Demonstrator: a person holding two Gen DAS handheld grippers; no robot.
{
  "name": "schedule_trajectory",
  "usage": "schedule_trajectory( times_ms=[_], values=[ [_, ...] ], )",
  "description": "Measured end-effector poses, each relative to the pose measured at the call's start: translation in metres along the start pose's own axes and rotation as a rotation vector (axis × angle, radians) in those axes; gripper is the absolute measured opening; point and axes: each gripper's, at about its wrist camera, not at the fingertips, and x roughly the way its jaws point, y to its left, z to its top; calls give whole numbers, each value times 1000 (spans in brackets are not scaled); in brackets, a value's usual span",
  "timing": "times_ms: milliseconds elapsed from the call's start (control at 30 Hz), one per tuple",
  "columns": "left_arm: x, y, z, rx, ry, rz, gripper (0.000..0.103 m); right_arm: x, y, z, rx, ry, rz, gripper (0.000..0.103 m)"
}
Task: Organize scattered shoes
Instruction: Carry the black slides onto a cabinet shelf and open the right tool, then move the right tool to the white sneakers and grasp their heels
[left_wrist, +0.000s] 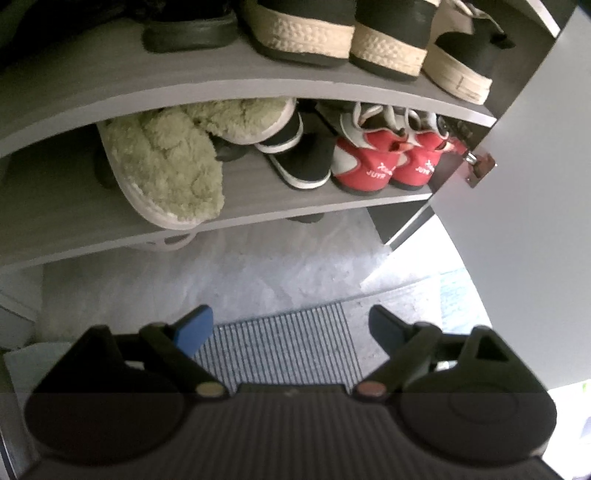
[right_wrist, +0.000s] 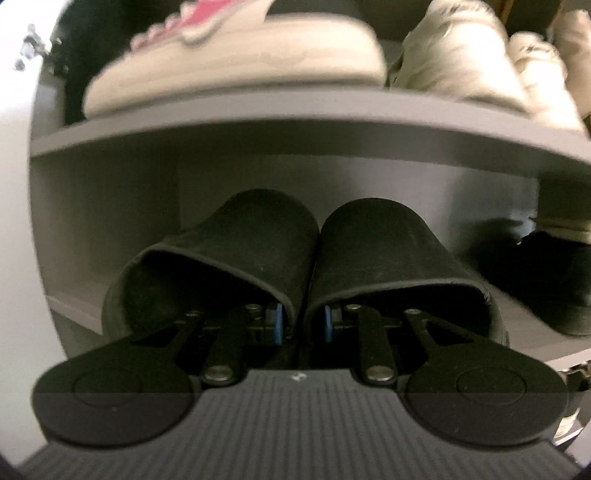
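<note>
The right gripper (right_wrist: 301, 325) has one blue-padded finger inside each of the two black clogs (right_wrist: 258, 254), and its jaws pinch the touching inner walls of the pair together. The clogs stand side by side, toes pointing into the cabinet, at the front edge of a grey shelf (right_wrist: 524, 310). To their right on the same shelf, apart from them, lies a dark shoe (right_wrist: 543, 273), blurred. On the shelf board above (right_wrist: 295, 125), a white sneaker with pink marking (right_wrist: 229, 62) sits towards the left end, and pale cream footwear (right_wrist: 480, 59) fills the right end; both are smeared by blur.

The left gripper (left_wrist: 291, 328) points steeply down with its jaws wide apart and nothing between them. Below the gap lies a striped grey doormat (left_wrist: 280, 347) on a pale mottled floor (left_wrist: 258, 266). Beyond it, on the lowest shelf in view (left_wrist: 258, 192), a pair of fluffy green slippers (left_wrist: 166, 166) lies askew, one overhanging the front edge and the other propped across it. Just right of them is a black shoe with a white sole (left_wrist: 303, 162), then a pair of red and white sneakers (left_wrist: 384, 162) with heels at the front edge, near the right end. On the shelf above, a black shoe (left_wrist: 188, 33) stands left of tan-soled sneakers (left_wrist: 332, 37). The open cabinet door (left_wrist: 535, 184) hangs at the right, its metal hinge (left_wrist: 478, 166) beside the red pair.
</note>
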Motion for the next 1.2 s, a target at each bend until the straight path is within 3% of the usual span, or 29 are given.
schedule_trajectory(
  times_ms=[200, 600, 667, 767, 833, 933, 1067, 1200],
  values=[
    [1, 5, -1, -31, 29, -12, 93, 37, -2, 2, -18, 5, -85, 23],
    [0, -4, -9, -16, 37, -18, 93, 75, -32, 10, -21, 28, -98, 23],
    [-2, -6, -10, -10, 30, -28, 93, 75, -35, 10, -11, 27, -84, 25],
    [-3, -10, -13, 6, 12, -28, 93, 73, -49, 5, 69, 33, -36, 42],
    [-2, -11, -14, 9, 19, -32, 93, 64, -57, -3, 111, 17, -25, 61],
    [0, -13, -18, 27, 22, -24, 93, 44, -60, -12, 113, -32, -13, 74],
    [4, -16, -20, 53, 24, -10, 93, -8, -68, -19, 132, -74, -2, 77],
    [7, -24, -23, 92, 22, -4, 93, -76, -89, -31, 113, -102, -50, 77]
  ],
)
